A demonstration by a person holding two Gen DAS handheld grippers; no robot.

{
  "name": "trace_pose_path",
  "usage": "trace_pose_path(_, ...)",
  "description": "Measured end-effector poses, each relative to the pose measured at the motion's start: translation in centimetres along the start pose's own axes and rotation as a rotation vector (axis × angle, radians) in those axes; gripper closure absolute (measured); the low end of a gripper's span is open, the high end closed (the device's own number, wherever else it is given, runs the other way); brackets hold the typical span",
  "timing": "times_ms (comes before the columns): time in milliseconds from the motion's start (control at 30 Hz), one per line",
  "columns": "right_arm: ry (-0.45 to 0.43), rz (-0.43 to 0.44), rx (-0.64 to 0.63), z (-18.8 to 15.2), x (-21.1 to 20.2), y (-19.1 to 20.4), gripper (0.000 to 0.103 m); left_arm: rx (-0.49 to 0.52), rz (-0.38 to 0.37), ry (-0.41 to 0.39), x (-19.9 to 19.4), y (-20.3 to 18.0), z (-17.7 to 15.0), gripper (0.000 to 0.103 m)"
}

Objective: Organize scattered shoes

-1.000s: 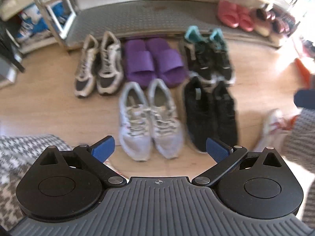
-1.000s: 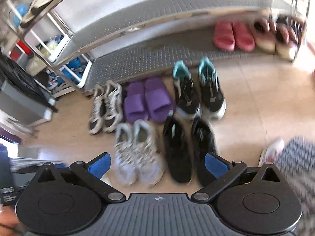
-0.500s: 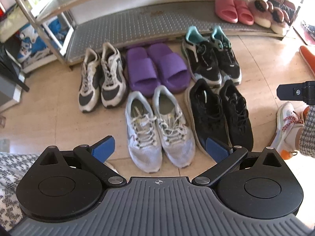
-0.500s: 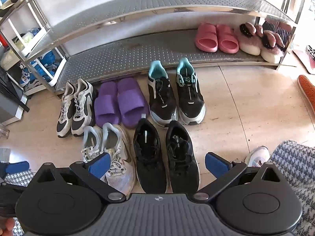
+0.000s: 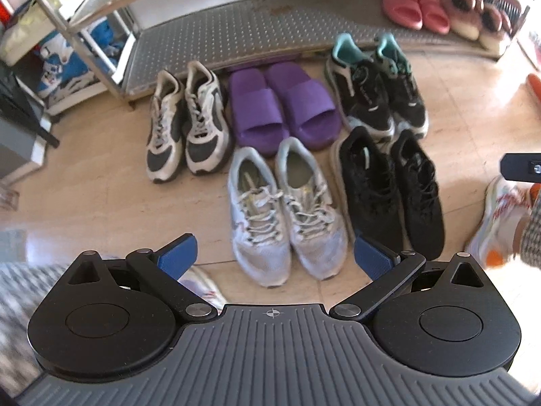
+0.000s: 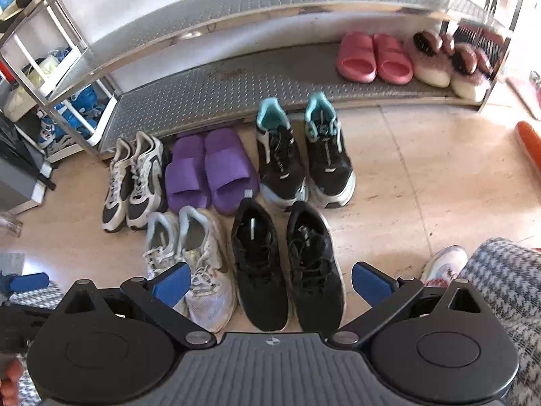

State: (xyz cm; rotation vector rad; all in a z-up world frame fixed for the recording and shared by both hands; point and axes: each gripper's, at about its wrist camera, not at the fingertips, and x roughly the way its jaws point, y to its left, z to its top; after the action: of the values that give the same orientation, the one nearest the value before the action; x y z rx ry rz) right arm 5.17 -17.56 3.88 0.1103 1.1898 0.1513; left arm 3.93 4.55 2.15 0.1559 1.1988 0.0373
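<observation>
- The left gripper [image 5: 272, 257] hangs above the floor with its blue pads spread wide and nothing between them; the right gripper [image 6: 269, 284] is likewise wide and empty.
- Five pairs stand on the tiled floor [image 6: 405, 176] in front of the metal shoe rack [image 6: 236, 84], whose lower shelf is bare on its left and middle.
- Far left, the white-and-grey sneakers [image 5: 184, 121] sit side by side, touching. They look stiff at the heel and soft at the laced top, so the heel collar is probably the firmest place to pinch.
- Next, the purple slides [image 5: 282, 105] lie just against the rack's edge. They appear to be light foam, springy and likely to flex, and the broad strap should offer the best hold.
- In front of the slides, the pale grey running shoes [image 5: 285, 213] have loose laces and mesh uppers. That mesh would likely crumple under the pads, so the padded heel rim seems the safer hold.
- The black lace-up sneakers [image 6: 285, 264] stand directly between the right gripper's pads. They look soft-sided, with an open collar that is easy to grip.
- Behind them, the black sneakers with teal collars [image 6: 304, 152] look bulkier and probably heavier, with thick soles.
- Far right on the shelf, the pink slides [image 6: 373, 57] and fluffy slippers [image 6: 449, 64] are already stowed.
</observation>
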Motion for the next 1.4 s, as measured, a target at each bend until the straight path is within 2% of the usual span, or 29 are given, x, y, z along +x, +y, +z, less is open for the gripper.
trace_pose_path(67,0.052,0.012,0.018,1.0,1.6,-0.1,0.005,0.029,0.002,-0.008,0.4,-0.1,2.0,0.001)
trace_pose_path(100,0.078,0.018,0.027,1.5,2.4,-0.2,0.009,0.043,0.004,-0.011,0.7,-0.1,3.0,0.001)
trace_pose_path(133,0.104,0.023,0.036,2.0,3.3,-0.3,0.021,0.046,0.003,-0.011,0.8,0.1,3.1,0.001)
trace_pose_path(200,0.158,0.035,0.05,3.0,5.2,-0.3,0.035,0.086,0.013,-0.031,2.5,-0.2,5.4,0.001)
trace_pose_path(267,0.215,0.047,0.052,4.0,8.1,0.2,0.04,0.092,0.028,-0.036,4.1,-0.1,6.3,0.001)
trace_pose_path(300,0.239,0.044,0.057,4.5,9.5,0.3,0.049,0.096,0.035,-0.038,4.9,-0.1,6.8,0.001)
trace_pose_path(333,0.254,0.032,0.066,4.9,11.0,0.2,0.059,0.076,0.051,-0.003,5.9,0.1,7.1,0.002)
trace_pose_path(367,0.263,0.019,0.074,5.4,12.4,-0.1,0.06,0.042,0.06,0.048,7.1,0.4,7.7,0.002)
trace_pose_path(400,0.271,0.014,0.084,5.9,13.9,-0.4,0.057,0.009,0.036,0.083,7.8,0.6,8.2,0.002)
trace_pose_path(467,0.288,0.019,0.106,6.6,16.7,-1.1,0.057,0.008,-0.004,0.097,8.5,0.9,8.8,0.002)
trace_pose_path(533,0.312,0.013,0.133,7.1,19.5,-1.7,0.052,0.01,-0.044,0.109,9.1,1.1,9.4,0.002)
trace_pose_path(600,0.335,0.01,0.142,7.5,22.0,-2.0,0.047,0.02,-0.002,0.116,9.6,1.5,9.7,0.002)
trace_pose_path(633,0.347,0.009,0.143,7.7,23.1,-2.0,0.041,0.016,0.01,0.122,9.9,1.8,9.9,0.002)
trace_pose_path(733,0.386,-0.016,0.111,8.1,26.1,-2.0,0.031,-0.019,0.006,0.144,10.5,2.5,10.2,0.002)
trace_pose_path(900,0.407,-0.052,0.046,7.3,29.5,-1.1,0.031,-0.008,-0.012,0.165,11.2,2.3,10.1,0.002)
trace_pose_path(1000,0.364,-0.047,0.074,7.4,29.5,-1.0,0.037,0.0,-0.014,0.18,11.3,2.1,9.9,0.002)
trace_pose_path(1167,0.295,-0.028,0.055,6.0,28.6,-1.4,0.036,-0.006,-0.023,0.177,11.2,1.9,9.9,0.002)
trace_pose_path(1267,0.328,-0.041,0.1,6.4,29.2,-1.8,0.037,-0.001,-0.024,0.184,11.3,1.7,9.7,0.002)
trace_pose_path(1400,0.385,-0.124,0.145,6.0,30.4,-2.3,0.047,0.006,-0.016,0.195,11.6,1.6,9.6,0.002)
